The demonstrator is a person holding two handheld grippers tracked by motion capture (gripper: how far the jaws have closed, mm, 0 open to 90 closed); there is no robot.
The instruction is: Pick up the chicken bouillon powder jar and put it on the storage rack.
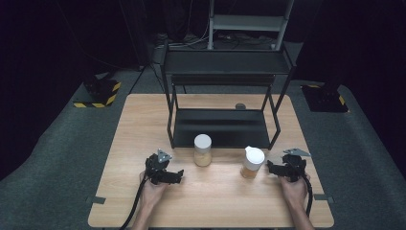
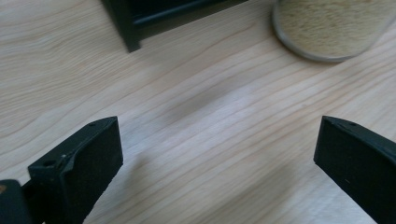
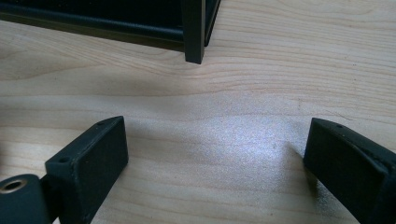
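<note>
Status: nothing started yet imo. Both containers sit on the table (image 1: 143, 201) in front of the rack (image 1: 220, 127), neither one gripped. Jar (image 1: 202, 150) w/ white lid and pale grainy fill stands upright just in front of the rack's lower shelf, left of centre; bottle (image 1: 252, 162) w/ white spout cap and amber contents stands upright a bit nearer the person, off the rack's front-right leg. Left gripper (image 1: 178, 175) rests low on the table near the jar, to its left, jaws spread wide w/ nothing between them; the left gripper view confirms this, bare wood between the pads and the jar (image 2: 329, 28) base up at top right, well ahead and off-axis, so not lined up for a grab. Right gripper (image 1: 271, 167) sits just beside the bottle on its right, jaws also wide apart and empty; the right gripper view has bare table between the pads and a rack leg (image 3: 194, 30) ahead. Rack shelves look empty, though the top shelf is dark and I can't rule out sth small there. My read: job is prob moving jar/bottle onto the rack, 0% done. Left: approach, align, close on each, lift, place.
</note>
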